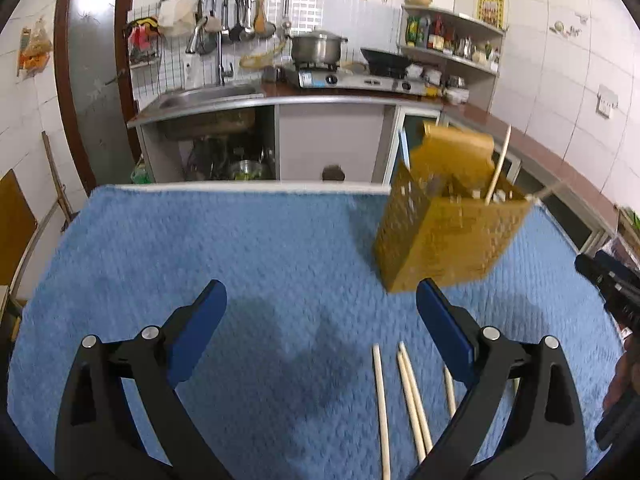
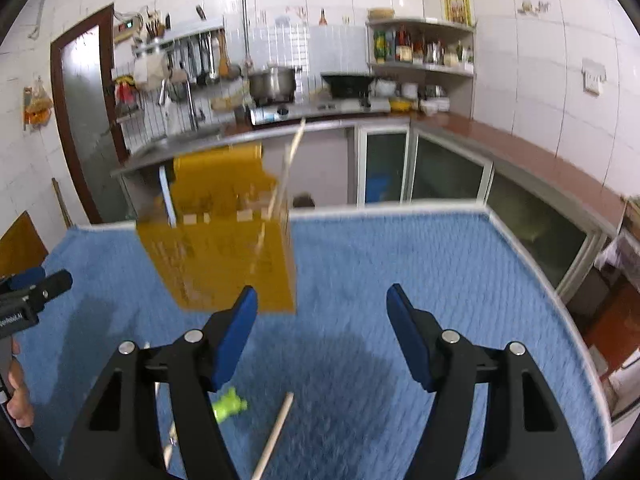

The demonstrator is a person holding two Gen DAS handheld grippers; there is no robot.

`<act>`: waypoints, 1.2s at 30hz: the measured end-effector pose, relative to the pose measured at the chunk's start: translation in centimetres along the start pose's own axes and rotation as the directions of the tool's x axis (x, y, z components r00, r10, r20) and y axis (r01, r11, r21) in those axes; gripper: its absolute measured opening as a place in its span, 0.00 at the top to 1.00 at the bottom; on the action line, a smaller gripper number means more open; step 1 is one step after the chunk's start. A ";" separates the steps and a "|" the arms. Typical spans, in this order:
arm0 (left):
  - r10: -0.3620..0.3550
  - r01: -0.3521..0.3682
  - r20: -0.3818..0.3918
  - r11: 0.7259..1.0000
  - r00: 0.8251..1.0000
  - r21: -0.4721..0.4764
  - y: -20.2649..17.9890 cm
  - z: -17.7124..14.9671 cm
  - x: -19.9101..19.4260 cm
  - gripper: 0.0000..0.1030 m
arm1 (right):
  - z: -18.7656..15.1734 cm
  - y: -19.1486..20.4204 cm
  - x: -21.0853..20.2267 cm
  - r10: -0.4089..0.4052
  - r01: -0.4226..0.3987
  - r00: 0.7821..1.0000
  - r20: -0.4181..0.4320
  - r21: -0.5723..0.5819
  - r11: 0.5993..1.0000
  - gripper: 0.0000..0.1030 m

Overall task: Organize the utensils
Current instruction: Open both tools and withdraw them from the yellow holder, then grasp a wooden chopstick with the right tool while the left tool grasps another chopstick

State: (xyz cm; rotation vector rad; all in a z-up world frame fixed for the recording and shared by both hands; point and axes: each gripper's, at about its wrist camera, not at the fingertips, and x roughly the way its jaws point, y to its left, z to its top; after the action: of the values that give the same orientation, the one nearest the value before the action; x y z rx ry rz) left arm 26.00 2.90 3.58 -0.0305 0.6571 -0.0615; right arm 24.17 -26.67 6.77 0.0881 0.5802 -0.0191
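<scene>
Four chopsticks (image 1: pixel 408 400) lie beside the left gripper's (image 1: pixel 320 300) wide-apart, empty fingers.

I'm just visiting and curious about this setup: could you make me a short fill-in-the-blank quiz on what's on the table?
1. The fuzzy towel covering the table is ____.
2. The perforated yellow plastic holder has a wooden ____ standing in it.
3. Both left tongs and right tongs stand ____.

Missing: blue; chopstick; open
</scene>
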 end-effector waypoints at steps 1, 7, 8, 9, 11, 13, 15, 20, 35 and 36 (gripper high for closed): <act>0.007 -0.007 -0.015 1.000 1.000 0.002 -0.2 -0.6 0.3 0.10 | -1.0 0.1 0.5 -0.007 0.007 1.000 -0.024 -0.001 1.000 0.36; 0.009 -0.008 -0.093 1.000 0.996 0.010 -0.7 -3.6 1.8 0.10 | -5.1 0.9 2.5 -0.044 0.041 0.992 -0.115 -0.027 0.999 0.36; 0.010 -0.008 -0.112 1.000 0.994 0.013 -0.9 -4.1 2.1 0.10 | -5.6 1.0 2.7 -0.047 0.045 0.991 -0.127 -0.022 0.999 0.36; 0.008 -0.007 -0.124 1.000 0.992 0.016 -1.0 -4.2 2.4 0.10 | -6.1 1.0 2.8 -0.050 0.048 0.990 -0.135 -0.020 0.999 0.36; 0.000 0.003 -0.149 1.000 0.989 0.018 -1.2 -4.9 3.0 0.10 | -7.1 1.0 3.2 -0.055 0.053 0.985 -0.162 -0.015 0.998 0.36; 0.000 0.002 -0.174 1.000 0.985 0.013 -1.3 -5.5 3.6 0.10 | -7.8 1.2 3.6 -0.063 0.061 0.980 -0.187 -0.018 0.998 0.36; 0.007 -0.004 -0.202 1.000 0.979 0.012 -1.4 -6.1 4.1 0.10 | -8.1 1.3 4.1 -0.065 0.062 0.976 -0.210 -0.019 0.998 0.36; 0.028 -0.028 -0.267 1.000 0.963 0.004 -1.5 -7.3 5.3 0.19 | -9.2 1.3 4.7 -0.069 0.070 0.968 -0.243 -0.006 0.998 0.36; 0.062 -0.036 -0.310 0.995 0.949 0.091 -3.3 -8.0 6.2 0.40 | -9.4 2.4 5.8 -0.109 0.130 0.933 -0.342 0.038 0.991 0.31; 0.063 -0.034 -0.316 0.995 0.947 0.094 -3.3 -8.0 6.3 0.41 | -9.4 2.6 5.8 -0.119 0.139 0.932 -0.343 0.034 0.990 0.30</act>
State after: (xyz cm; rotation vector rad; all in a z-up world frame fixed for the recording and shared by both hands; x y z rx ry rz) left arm 25.91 -0.92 -6.40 0.0821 0.9783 -0.0479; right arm 24.01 -23.22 -4.04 0.1108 0.9327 -0.1515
